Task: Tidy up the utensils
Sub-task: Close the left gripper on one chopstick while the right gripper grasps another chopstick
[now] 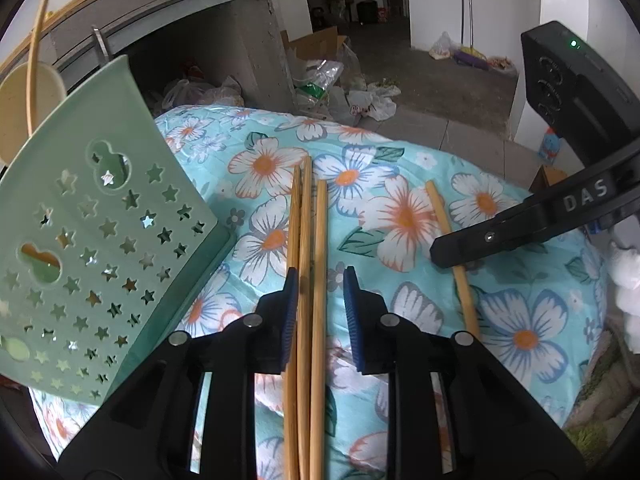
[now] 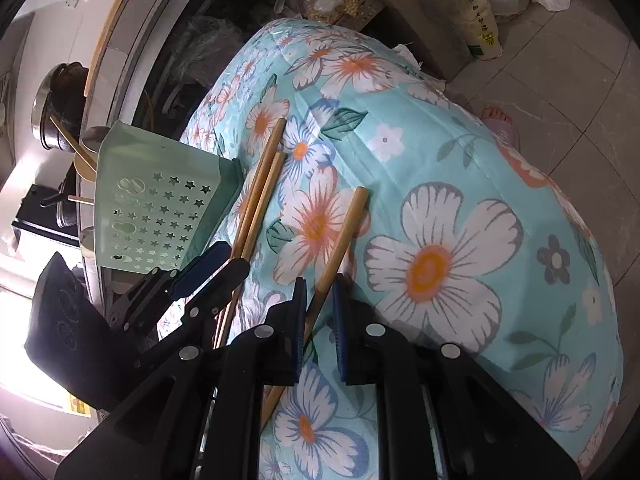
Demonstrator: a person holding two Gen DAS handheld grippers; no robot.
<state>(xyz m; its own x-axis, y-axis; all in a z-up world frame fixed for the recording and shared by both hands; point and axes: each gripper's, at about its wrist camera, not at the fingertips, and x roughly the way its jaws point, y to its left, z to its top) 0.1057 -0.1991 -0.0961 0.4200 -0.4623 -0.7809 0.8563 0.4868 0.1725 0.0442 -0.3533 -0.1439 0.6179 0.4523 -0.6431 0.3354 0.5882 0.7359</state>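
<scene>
Three wooden chopsticks (image 1: 307, 240) lie side by side on the floral tablecloth (image 1: 520, 320), running between the jaws of my left gripper (image 1: 320, 304). Its left blue pad touches the outer stick; a gap shows at the right pad. A single chopstick (image 2: 344, 236) lies apart to the right, and my right gripper (image 2: 320, 308) is shut on it. In the left wrist view that gripper (image 1: 440, 250) presses on the lone chopstick (image 1: 438, 208). The green star-punched utensil holder (image 1: 92, 240) leans at the table's left edge. The right wrist view shows the holder (image 2: 160, 216) just beyond my left gripper (image 2: 228, 260).
A concrete counter (image 1: 180, 8) rises behind the table, with a steel pot (image 2: 52, 120) and a cream ladle (image 1: 24, 100) beside it. Plastic bags (image 1: 372, 100) litter the floor. A person's foot (image 2: 502, 124) stands by the table's far side.
</scene>
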